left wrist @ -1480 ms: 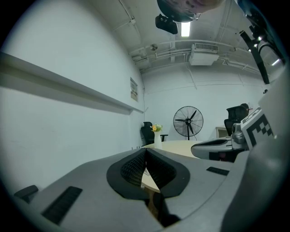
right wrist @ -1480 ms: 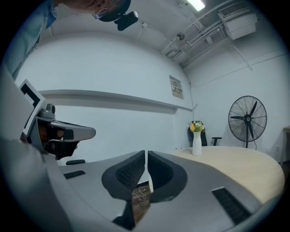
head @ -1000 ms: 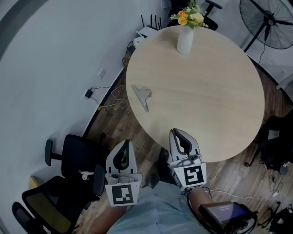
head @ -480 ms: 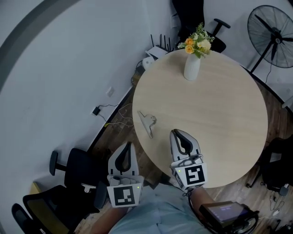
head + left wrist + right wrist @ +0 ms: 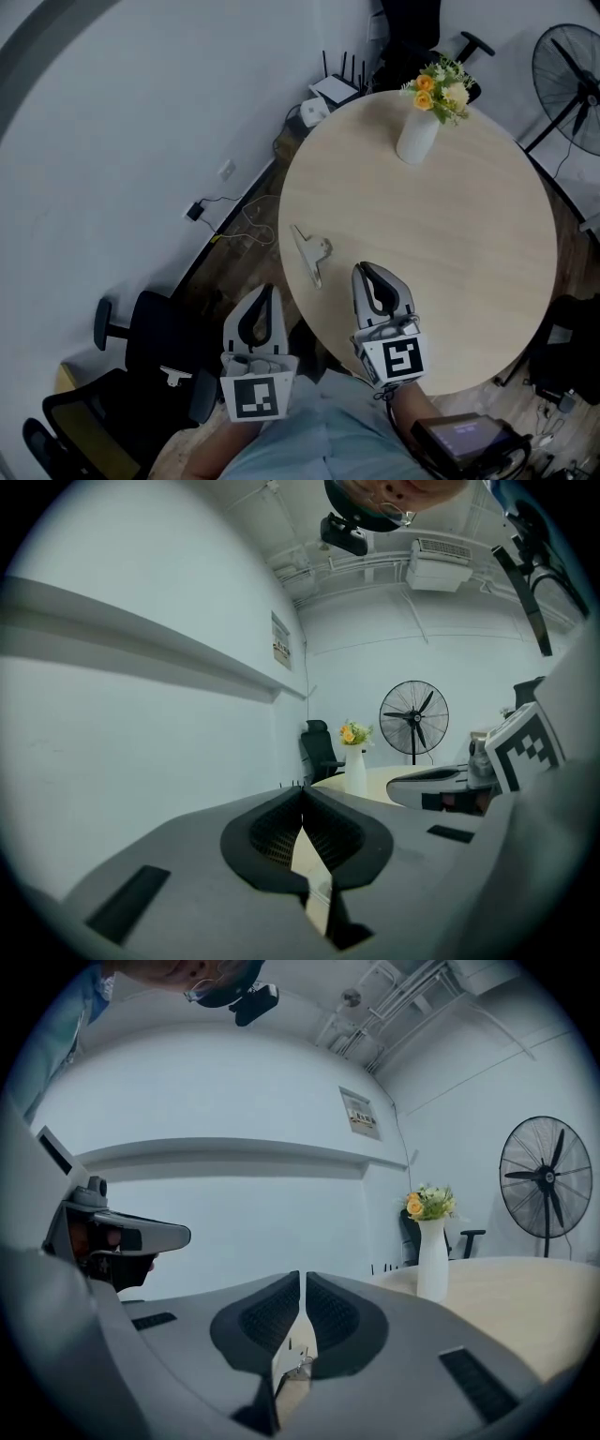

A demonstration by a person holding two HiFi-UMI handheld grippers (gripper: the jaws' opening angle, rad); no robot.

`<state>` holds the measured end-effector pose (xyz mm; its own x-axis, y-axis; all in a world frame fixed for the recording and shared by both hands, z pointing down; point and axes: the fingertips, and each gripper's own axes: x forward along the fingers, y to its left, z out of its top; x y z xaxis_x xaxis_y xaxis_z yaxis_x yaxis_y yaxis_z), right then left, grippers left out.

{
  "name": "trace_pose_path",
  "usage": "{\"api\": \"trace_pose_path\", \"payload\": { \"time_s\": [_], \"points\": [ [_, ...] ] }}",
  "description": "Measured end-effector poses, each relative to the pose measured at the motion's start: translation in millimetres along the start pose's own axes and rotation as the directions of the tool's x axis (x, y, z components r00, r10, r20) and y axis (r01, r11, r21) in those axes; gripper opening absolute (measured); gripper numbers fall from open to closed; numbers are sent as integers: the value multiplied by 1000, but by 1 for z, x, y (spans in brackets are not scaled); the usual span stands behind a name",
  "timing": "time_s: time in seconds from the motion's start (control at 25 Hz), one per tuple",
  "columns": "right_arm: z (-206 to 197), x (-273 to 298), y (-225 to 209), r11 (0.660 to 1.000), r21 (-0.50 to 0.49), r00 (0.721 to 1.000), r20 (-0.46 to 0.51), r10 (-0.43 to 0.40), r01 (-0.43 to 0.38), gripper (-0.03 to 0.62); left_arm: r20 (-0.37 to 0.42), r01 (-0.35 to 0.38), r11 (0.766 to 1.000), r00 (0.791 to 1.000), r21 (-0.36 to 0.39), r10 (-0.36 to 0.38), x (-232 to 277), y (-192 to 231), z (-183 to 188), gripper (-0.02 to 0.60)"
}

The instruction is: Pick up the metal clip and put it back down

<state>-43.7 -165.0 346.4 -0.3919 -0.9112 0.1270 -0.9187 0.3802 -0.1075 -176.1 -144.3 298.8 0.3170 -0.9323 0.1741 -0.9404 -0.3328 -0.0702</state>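
Observation:
The metal clip (image 5: pixel 312 253) lies flat on the round wooden table (image 5: pixel 469 244), near its left edge. My right gripper (image 5: pixel 367 270) hovers over the table's near edge, just right of the clip and a little short of it, jaws shut with nothing in them. In the right gripper view the clip (image 5: pixel 298 1365) shows low down through the slit between the shut jaws of that gripper (image 5: pixel 302 1281). My left gripper (image 5: pixel 265 292) is off the table to its left, over the floor, also shut and empty (image 5: pixel 302 791).
A white vase with flowers (image 5: pixel 419 131) stands at the table's far side. A router (image 5: pixel 336 89) and cables lie on the floor by the wall. Black office chairs (image 5: pixel 155 328) stand at the lower left, and a fan (image 5: pixel 572 66) at the far right.
Both grippers and the head have moved toward the table, so the clip now lies much closer to the grippers' tips. Both stay shut.

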Motion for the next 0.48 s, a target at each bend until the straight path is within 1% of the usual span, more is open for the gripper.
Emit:
{"api": "trace_pose_path", "payload": {
  "time_s": [0.2, 0.28, 0.48],
  "points": [
    [-21, 46, -1, 1000, 11, 998, -63, 17, -16, 52, -42, 33, 999, 999, -35, -34, 45, 21, -17, 20],
    [-32, 64, -4, 1000, 27, 996, -89, 18, -16, 52, -71, 45, 998, 996, -48, -49, 63, 28, -27, 20],
    [-75, 109, -10, 995, 88, 984, -171, 53, -38, 54, -154, 47, 996, 986, -77, -59, 106, 51, -64, 20]
  ]
}}
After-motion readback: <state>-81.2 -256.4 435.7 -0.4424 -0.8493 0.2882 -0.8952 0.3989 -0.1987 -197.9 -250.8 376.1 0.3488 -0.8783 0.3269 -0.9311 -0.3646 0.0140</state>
